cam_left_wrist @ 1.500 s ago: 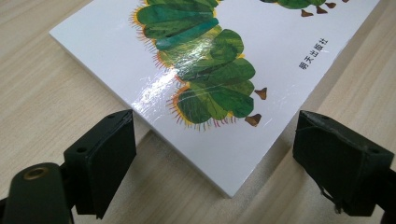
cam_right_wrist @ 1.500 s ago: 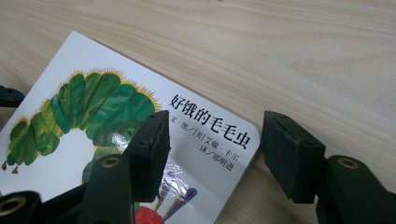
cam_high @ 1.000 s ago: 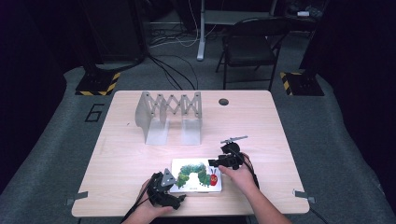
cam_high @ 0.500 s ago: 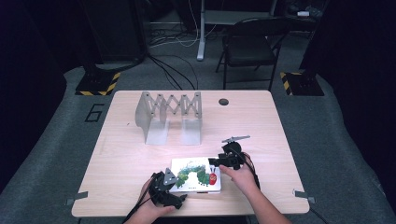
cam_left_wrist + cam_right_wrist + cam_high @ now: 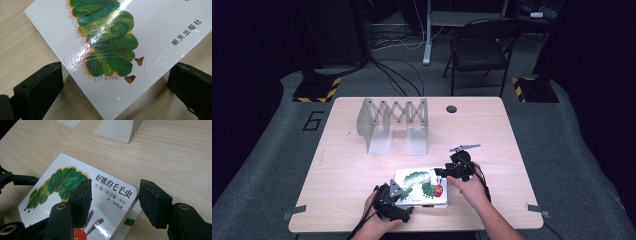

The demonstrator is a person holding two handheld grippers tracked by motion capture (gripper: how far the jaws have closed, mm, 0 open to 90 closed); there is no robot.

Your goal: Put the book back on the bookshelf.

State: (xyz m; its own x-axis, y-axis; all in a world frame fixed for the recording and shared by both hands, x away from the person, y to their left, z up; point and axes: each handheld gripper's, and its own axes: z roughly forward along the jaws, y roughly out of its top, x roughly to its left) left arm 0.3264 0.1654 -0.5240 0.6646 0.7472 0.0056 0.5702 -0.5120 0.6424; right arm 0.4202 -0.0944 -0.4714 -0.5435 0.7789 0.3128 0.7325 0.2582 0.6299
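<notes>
Your book lies flat on the worktop, at its near edge and a little right of the middle, cover up with the green caterpillar showing. Your left claw is released, jaws spread either side of the book's near left corner, so that corner sits in the gap ready for a pinch. Your right claw is also released; one jaw hangs over the cover, the other sits off the far right corner, straddling that edge. Holding opposite corners looks meant to keep the book level on a lift. The folding rack stands well apart on the far side, probably where the book goes upright. I cannot tell whether any jaw touches the cover.
</notes>
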